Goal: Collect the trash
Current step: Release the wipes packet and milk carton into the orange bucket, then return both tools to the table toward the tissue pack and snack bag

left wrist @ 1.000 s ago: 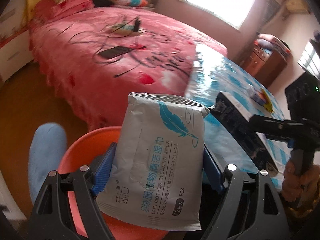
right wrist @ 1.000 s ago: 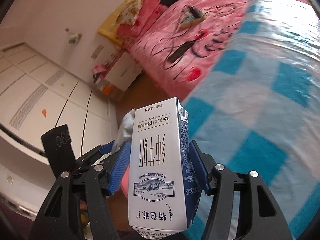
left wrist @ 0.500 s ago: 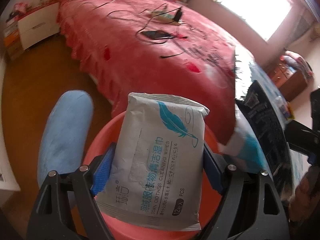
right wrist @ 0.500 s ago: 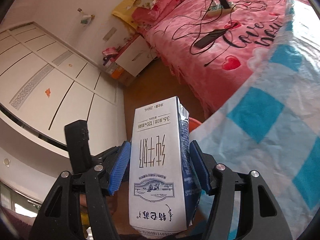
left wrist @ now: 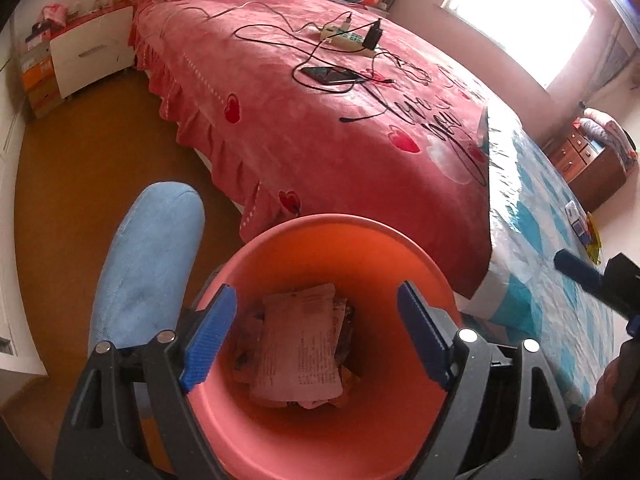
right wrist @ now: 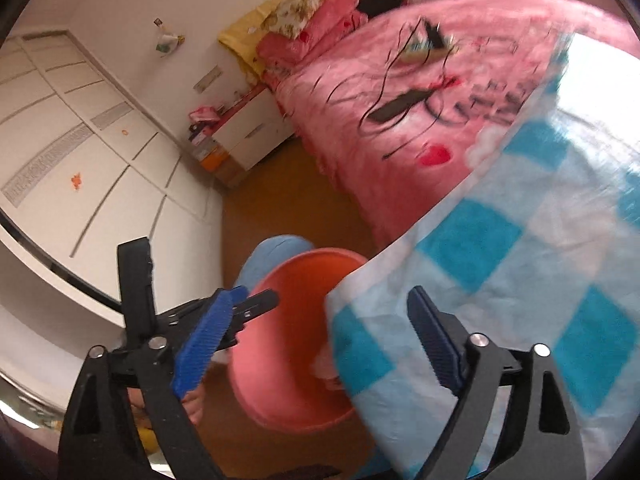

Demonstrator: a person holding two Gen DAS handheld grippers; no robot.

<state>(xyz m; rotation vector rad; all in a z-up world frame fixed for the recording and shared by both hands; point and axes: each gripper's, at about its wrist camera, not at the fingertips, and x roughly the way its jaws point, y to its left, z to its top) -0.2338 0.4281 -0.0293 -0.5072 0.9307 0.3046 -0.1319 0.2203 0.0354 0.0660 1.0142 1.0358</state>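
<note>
1. Slipper (left wrist: 148,264), blue, lies on the floor beside my orange bin (left wrist: 340,240).
2. My left gripper (left wrist: 316,336) is opening, nothing between its jaws, above the trash (left wrist: 300,352) lying in the bin.
3. My right gripper (right wrist: 320,336) is opening, empty, over the checked tablecloth (right wrist: 520,280).

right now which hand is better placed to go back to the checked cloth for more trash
Right. The right gripper hangs, jaws opening and empty, at the checked cloth's edge; the left gripper, also empty, sits over the orange bin.
</note>
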